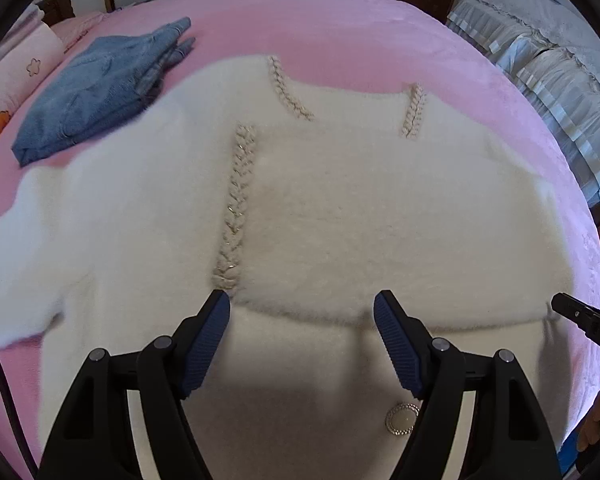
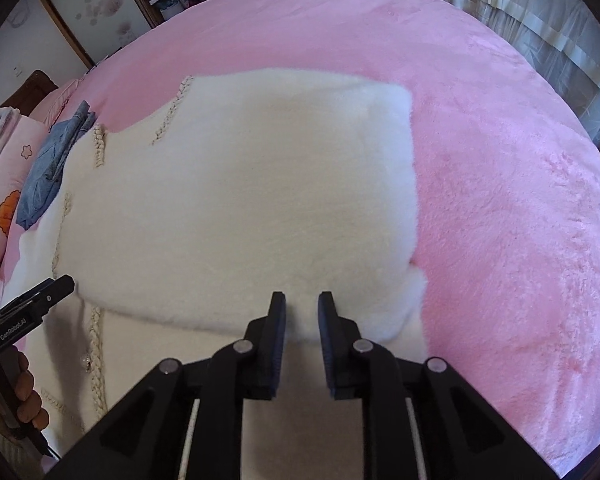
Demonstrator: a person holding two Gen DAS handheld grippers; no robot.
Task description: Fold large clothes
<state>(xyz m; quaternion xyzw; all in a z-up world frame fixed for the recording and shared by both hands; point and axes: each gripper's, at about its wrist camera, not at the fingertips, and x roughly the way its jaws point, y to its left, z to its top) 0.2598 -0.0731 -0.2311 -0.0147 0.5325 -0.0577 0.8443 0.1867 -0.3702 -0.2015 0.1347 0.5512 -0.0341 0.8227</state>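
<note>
Our left gripper [image 1: 302, 308] is matte black with ribbed navy pads on its fingers [image 1: 208, 344] and round silver screws at the pivots. Our right gripper [image 2: 302, 306] matches; white lettering marks each black housing, and bare skin shows on our left hand [image 2: 26, 396].

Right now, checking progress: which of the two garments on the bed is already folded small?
The blue denim garment, a compact bundle beside the pillow; the white fluffy cardigan lies spread.
</note>
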